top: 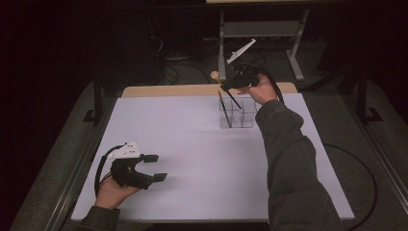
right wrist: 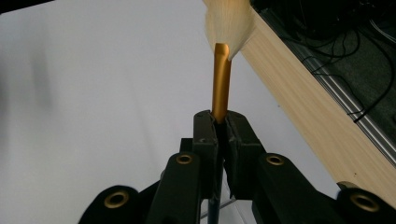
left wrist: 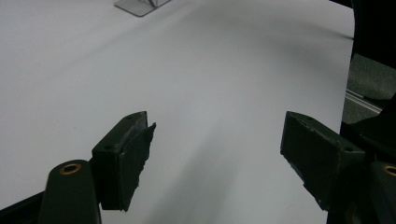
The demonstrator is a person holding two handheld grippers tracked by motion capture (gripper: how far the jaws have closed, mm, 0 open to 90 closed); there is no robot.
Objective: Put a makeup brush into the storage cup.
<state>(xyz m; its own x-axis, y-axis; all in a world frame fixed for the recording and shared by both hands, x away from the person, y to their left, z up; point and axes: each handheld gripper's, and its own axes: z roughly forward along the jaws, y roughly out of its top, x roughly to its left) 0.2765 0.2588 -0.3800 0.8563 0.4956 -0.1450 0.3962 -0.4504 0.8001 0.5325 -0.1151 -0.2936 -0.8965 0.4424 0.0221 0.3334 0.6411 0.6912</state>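
My right gripper (top: 230, 81) is raised over the far side of the table, shut on a makeup brush (top: 233, 97). In the right gripper view the jaws (right wrist: 222, 125) pinch the brush just below its gold ferrule (right wrist: 222, 79), and pale bristles (right wrist: 229, 25) fan out beyond. The black handle slants down towards a clear compartment holder (top: 243, 120). A second dark brush (top: 223, 109) stands in the holder's left part. My left gripper (top: 156, 167) rests near the front left of the white sheet, open, with nothing between its pads (left wrist: 135, 158).
The white sheet (top: 192, 144) covers most of the table, with a strip of bare wood (top: 168, 90) along the far edge. Behind the table stand a metal frame (top: 260, 29) and loose cables on the floor. The holder's corner (left wrist: 140, 5) lies far ahead of the left gripper.
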